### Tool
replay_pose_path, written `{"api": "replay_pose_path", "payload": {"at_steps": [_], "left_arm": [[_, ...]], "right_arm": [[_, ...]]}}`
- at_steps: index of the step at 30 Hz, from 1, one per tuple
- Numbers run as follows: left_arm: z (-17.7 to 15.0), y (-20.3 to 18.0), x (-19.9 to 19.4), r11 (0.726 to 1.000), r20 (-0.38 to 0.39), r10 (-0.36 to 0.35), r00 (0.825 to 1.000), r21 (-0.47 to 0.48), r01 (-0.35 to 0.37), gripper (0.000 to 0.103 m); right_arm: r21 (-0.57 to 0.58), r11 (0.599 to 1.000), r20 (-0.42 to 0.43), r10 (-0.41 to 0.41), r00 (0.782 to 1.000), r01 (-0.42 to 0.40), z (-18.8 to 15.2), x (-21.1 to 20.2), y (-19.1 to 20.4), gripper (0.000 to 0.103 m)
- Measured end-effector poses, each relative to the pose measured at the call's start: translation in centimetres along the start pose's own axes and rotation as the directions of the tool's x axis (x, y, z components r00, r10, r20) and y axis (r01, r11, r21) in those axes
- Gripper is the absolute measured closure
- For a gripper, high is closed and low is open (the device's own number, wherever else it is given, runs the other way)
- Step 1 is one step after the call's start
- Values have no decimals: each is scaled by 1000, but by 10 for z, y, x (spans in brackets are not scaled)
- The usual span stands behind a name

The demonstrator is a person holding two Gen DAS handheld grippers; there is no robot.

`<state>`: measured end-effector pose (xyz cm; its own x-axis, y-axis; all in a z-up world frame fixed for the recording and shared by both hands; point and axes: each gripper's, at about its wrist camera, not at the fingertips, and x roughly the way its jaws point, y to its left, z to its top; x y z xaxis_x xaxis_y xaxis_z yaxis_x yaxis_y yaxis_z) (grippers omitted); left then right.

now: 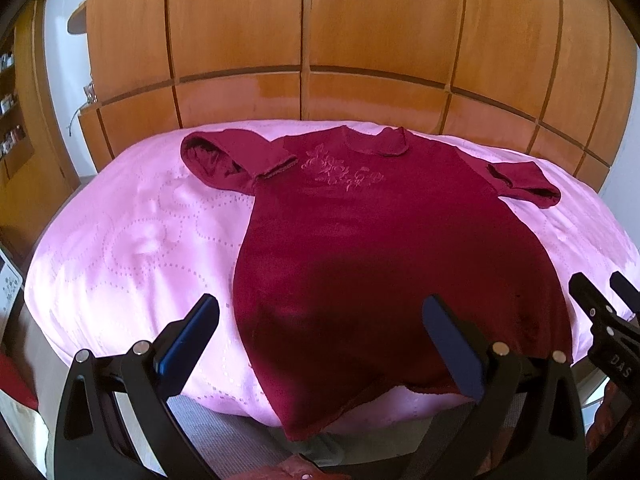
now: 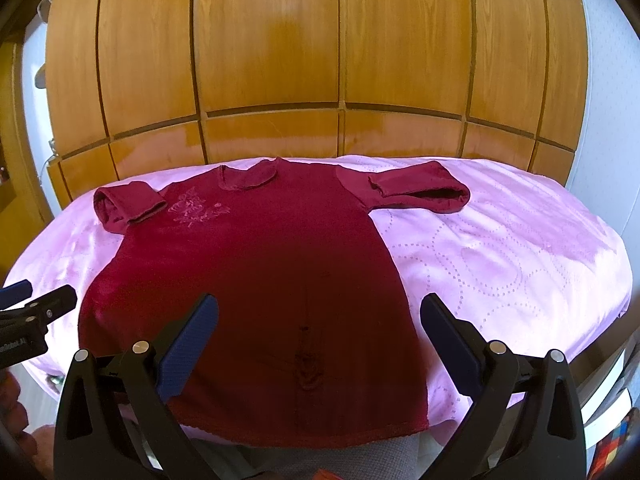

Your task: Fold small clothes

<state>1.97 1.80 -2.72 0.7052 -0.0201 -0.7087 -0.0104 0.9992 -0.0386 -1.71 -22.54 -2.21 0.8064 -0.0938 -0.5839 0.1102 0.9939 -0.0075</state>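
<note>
A dark red knit top (image 1: 380, 232) (image 2: 256, 272) lies flat on a pink quilted bed cover (image 1: 132, 236) (image 2: 500, 256), neck toward the wardrobe, hem hanging over the near edge. Both sleeves (image 1: 224, 160) (image 2: 416, 192) are folded back at the shoulders. Pale embroidery (image 1: 340, 170) marks the chest. My left gripper (image 1: 320, 316) is open above the hem's left part, empty. My right gripper (image 2: 320, 316) is open above the hem's right part, empty. Each gripper shows at the edge of the other's view (image 1: 604, 292) (image 2: 32, 300).
A wooden wardrobe (image 1: 320, 40) (image 2: 320, 48) stands right behind the bed. Shelves with small items (image 1: 8, 100) are at the far left. Pink cover lies bare to the left and right of the top. Grey fabric (image 2: 360, 460) shows below the near edge.
</note>
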Motion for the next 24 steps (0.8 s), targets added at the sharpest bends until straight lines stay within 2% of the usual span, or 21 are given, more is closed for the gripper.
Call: {"api": "replay_pose_path", "payload": {"at_steps": [3, 5, 8, 10, 12, 15, 18, 19, 21, 24], "left_arm": [[-1, 6, 8, 999, -29, -32, 999, -21, 32, 2], [-2, 13, 15, 993, -56, -106, 993, -47, 104, 2], [-6, 31, 29, 960, -72, -246, 967, -159, 232, 2], [-9, 44, 39, 936, -69, -282, 957, -237, 258, 2], [-12, 52, 45, 930, -63, -278, 958, -267, 253, 2], [-13, 61, 51, 938, -19, -269, 963, -233, 257, 2], [-12, 72, 56, 955, 1, -227, 974, -194, 223, 2], [-12, 77, 57, 963, 6, -190, 982, -191, 188, 2], [-13, 85, 62, 966, 2, -169, 986, -196, 166, 2], [-15, 99, 76, 952, -52, -207, 977, -242, 189, 2]], "right_arm": [[14, 1000, -8, 4, 1000, -4, -1, 5, -4, 3], [25, 999, -7, 27, 1000, -27, -1, 10, -8, 3], [66, 993, 2, 96, 995, -96, -3, 21, -19, 3], [106, 987, 13, 121, 993, -122, -4, 27, -27, 3], [162, 979, -14, 125, 992, -121, -5, 40, -43, 3], [100, 993, -80, 74, 994, -65, -2, 59, -55, 3], [42, 999, -113, 34, 993, -29, -1, 73, -71, 3], [37, 999, -119, 32, 992, -28, -1, 76, -77, 3], [48, 998, -146, 52, 988, -45, 0, 85, -90, 3], [131, 988, -189, 103, 977, -79, -4, 99, -109, 3]]}}
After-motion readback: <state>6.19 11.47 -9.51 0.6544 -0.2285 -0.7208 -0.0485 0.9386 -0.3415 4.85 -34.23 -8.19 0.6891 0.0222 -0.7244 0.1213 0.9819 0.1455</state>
